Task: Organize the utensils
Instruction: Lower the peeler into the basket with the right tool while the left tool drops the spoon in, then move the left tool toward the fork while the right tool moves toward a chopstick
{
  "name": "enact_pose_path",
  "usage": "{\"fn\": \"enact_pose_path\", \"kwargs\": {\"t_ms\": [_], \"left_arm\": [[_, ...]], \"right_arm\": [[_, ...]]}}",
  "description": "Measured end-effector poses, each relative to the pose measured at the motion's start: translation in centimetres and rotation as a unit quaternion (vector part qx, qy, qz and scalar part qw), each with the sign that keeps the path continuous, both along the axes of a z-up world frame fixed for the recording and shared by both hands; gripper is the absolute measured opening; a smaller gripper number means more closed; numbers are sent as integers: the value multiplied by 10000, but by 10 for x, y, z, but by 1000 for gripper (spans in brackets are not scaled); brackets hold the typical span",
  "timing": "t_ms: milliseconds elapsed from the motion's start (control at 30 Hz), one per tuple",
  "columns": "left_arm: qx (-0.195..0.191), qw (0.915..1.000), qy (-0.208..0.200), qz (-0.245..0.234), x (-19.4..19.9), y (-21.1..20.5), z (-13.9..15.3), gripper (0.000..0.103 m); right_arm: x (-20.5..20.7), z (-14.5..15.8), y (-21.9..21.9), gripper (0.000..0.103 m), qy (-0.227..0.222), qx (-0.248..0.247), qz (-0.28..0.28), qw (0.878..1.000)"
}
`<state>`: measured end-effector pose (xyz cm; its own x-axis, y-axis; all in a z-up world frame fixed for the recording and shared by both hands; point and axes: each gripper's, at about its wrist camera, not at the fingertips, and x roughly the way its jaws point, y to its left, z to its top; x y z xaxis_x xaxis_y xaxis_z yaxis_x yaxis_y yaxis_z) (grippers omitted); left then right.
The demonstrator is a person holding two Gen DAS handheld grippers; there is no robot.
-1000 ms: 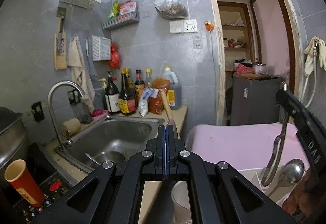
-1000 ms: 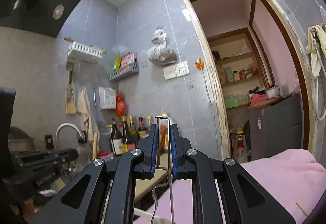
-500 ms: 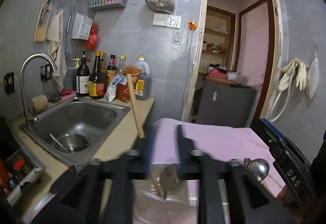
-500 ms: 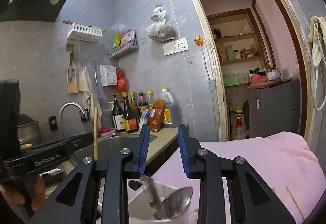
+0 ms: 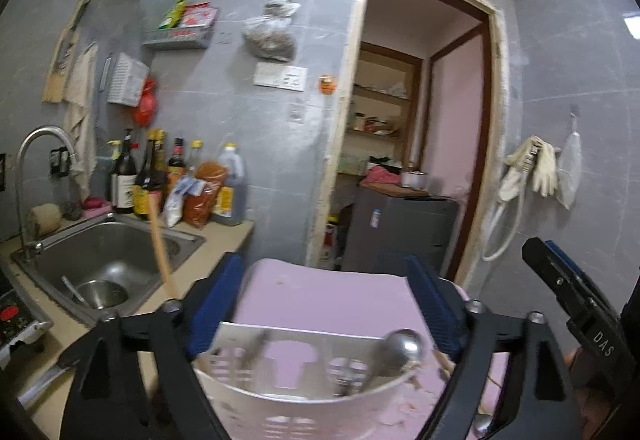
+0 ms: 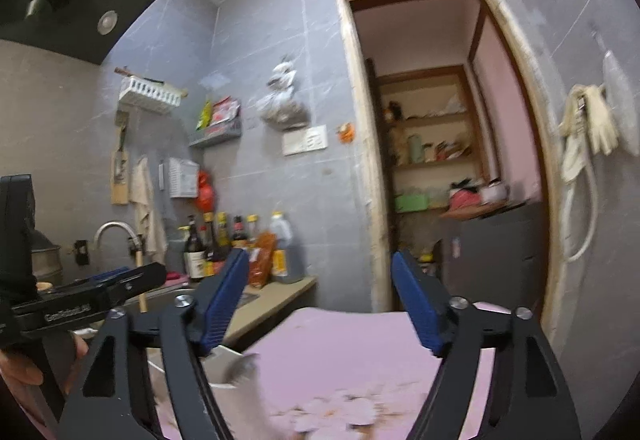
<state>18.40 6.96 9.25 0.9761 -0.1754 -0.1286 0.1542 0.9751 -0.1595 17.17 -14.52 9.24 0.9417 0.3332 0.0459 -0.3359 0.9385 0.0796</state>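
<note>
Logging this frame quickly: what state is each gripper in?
Left gripper: open, holding nothing.
Right gripper: open, holding nothing.

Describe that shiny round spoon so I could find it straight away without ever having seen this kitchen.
Start at the pink cloth-covered surface in front of the doorway, where a white plastic utensil holder with slotted walls stands. At the holder's right rim, a polished steel ladle sticks up, its round bowl uppermost. Its mirror-bright dome sets it apart from the pale wooden handle rising on the holder's left.
</note>
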Motion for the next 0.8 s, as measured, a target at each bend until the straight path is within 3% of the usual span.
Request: {"fn": "enact_pose_path", "kwargs": {"t_ms": [67,133,200,433,567,700,800], "left_arm": [[62,9999,-78,-96,-3,-14,-1,98],[111,9996,-109,-231,-5,-27,-3,100],[128,9990,-43,-425,-4,-40,-7,100],[360,9933,488,-983,2,-79,-32,100],[571,9868,915,-1209,8,-101,-53,100],[940,9737,1422,-1510,10,-128,-76,100],[1208,9626,1726,-1701,12,-146,-93,100]], "right_arm": [[-7,-1,-15,86,-42,-76,-178,9998],[-15,-4,-30,98,-57,-180,-367,9991],[-20,-7,-43,103,-39,-246,-493,9985],[-25,-22,-81,103,276,-613,-647,9956],[-16,-36,-104,103,740,-761,-698,9919],[0,-51,-119,103,1321,-883,-705,9848],[12,-64,-128,96,1742,-899,-606,9787]]}}
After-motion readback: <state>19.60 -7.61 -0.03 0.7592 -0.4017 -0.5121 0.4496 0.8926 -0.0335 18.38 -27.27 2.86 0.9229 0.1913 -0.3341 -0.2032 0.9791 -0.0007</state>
